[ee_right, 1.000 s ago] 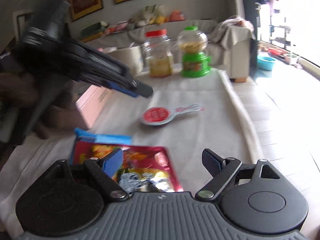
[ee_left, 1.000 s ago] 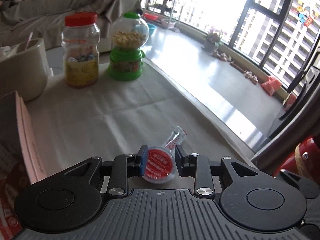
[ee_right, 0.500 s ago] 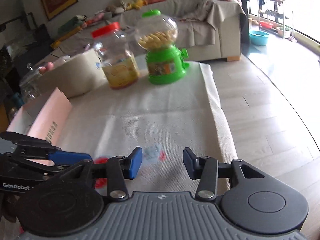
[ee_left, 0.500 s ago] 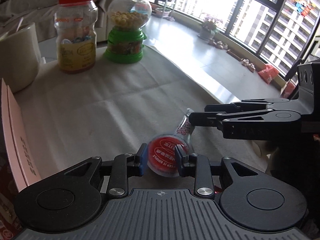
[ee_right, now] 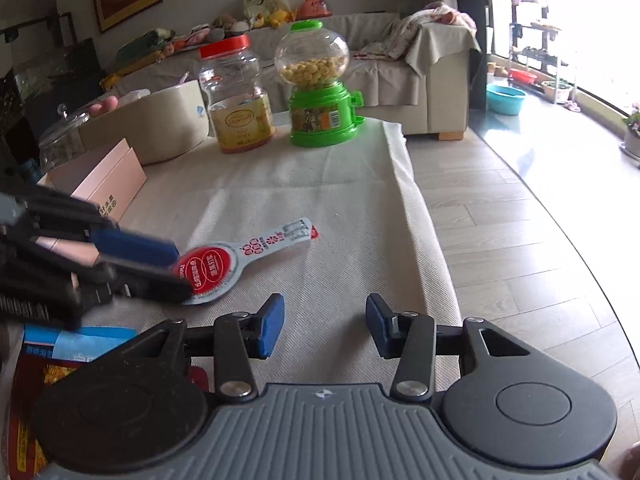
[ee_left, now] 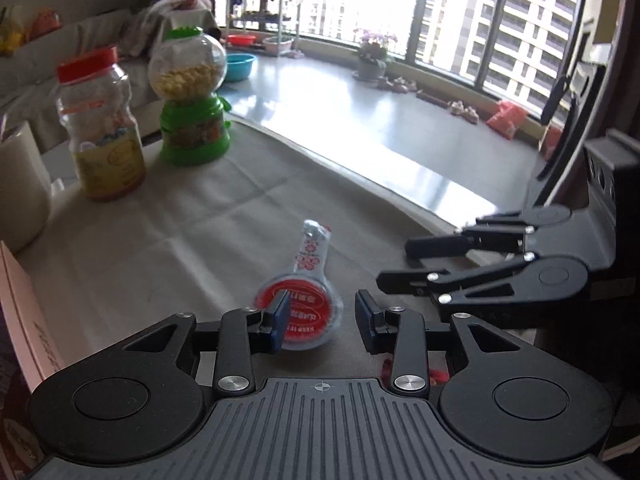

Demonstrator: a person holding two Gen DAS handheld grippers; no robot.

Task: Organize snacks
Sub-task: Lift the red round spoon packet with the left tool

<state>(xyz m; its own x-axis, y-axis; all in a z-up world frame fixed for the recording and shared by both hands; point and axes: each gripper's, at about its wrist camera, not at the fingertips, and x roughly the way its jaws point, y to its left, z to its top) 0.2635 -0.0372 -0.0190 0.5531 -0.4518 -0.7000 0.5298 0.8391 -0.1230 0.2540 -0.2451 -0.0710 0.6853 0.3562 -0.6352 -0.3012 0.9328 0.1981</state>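
Observation:
A paddle-shaped snack packet (ee_left: 308, 300) with a round red label and a long clear tail lies flat on the beige tablecloth; it also shows in the right wrist view (ee_right: 236, 258). My left gripper (ee_left: 322, 322) is open around its round end, the left pad overlapping it, not clamped. My right gripper (ee_right: 324, 326) is open and empty, just right of the packet; it shows at the right in the left wrist view (ee_left: 404, 264).
At the table's far end stand a red-lidded clear jar (ee_right: 236, 96), a green candy dispenser (ee_right: 320, 88) and a cream round tub (ee_right: 156, 124). A pink box (ee_right: 100, 180) lies at left. A red and blue snack bag (ee_right: 52, 360) lies nearest. The table's edge (ee_right: 424, 208) drops to wooden floor.
My left gripper has opened and released the packet, which now lies flat on the cloth. My right gripper has pulled back and to the right of it.

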